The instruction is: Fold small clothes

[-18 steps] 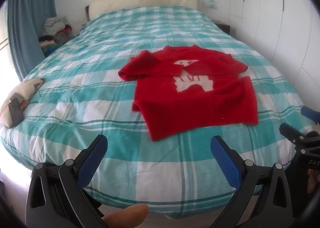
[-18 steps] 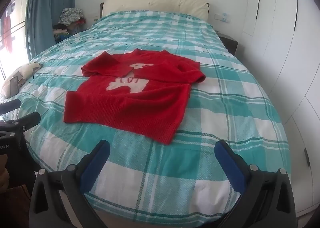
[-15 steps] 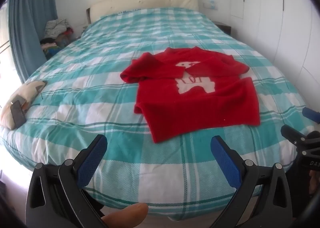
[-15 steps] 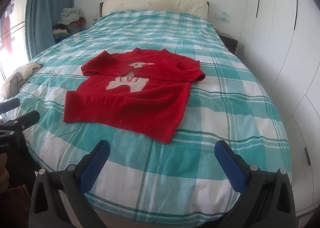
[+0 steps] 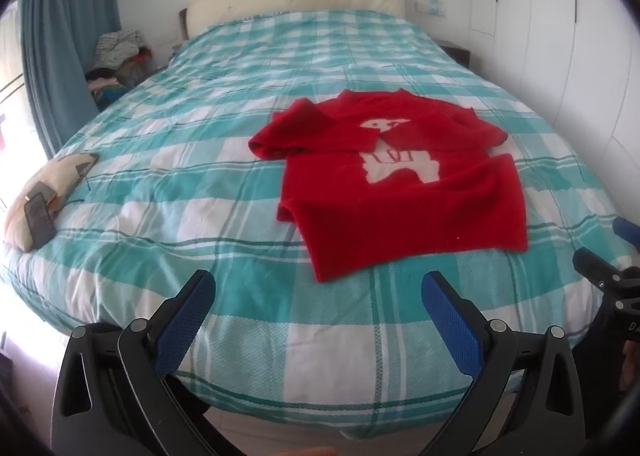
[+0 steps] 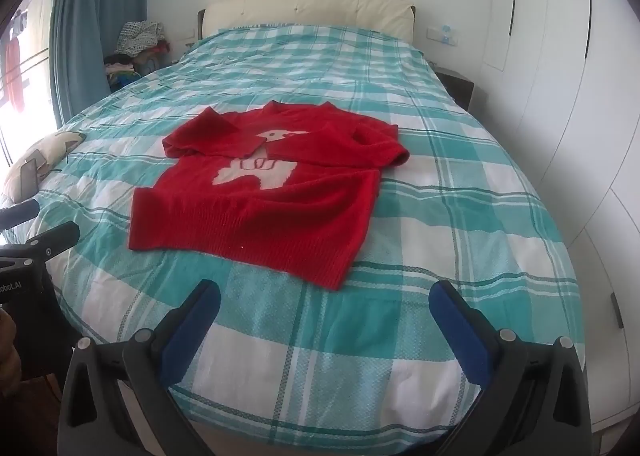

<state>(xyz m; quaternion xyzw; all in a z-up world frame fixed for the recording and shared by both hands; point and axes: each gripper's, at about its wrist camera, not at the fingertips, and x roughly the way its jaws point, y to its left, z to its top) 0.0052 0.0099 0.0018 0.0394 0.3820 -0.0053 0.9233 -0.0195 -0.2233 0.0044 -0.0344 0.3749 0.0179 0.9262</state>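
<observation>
A small red sweater (image 5: 404, 183) with a white llama on its front lies flat on the teal checked bed, both sleeves folded in over the chest. It also shows in the right wrist view (image 6: 268, 191). My left gripper (image 5: 316, 320) is open and empty, above the bed's near edge, short of the sweater's hem. My right gripper (image 6: 326, 320) is open and empty too, near the foot of the bed, apart from the hem. Each gripper shows at the edge of the other's view.
The bed (image 5: 224, 175) fills both views. A cushion with a phone on it (image 5: 40, 199) lies at its left edge. Blue curtains (image 5: 60, 35) and piled clothes (image 5: 120, 55) stand at the left, white wardrobe doors (image 6: 560, 95) at the right.
Both grippers have moved a little forward and up toward the bed. The sweater has not moved. Both stay open.
</observation>
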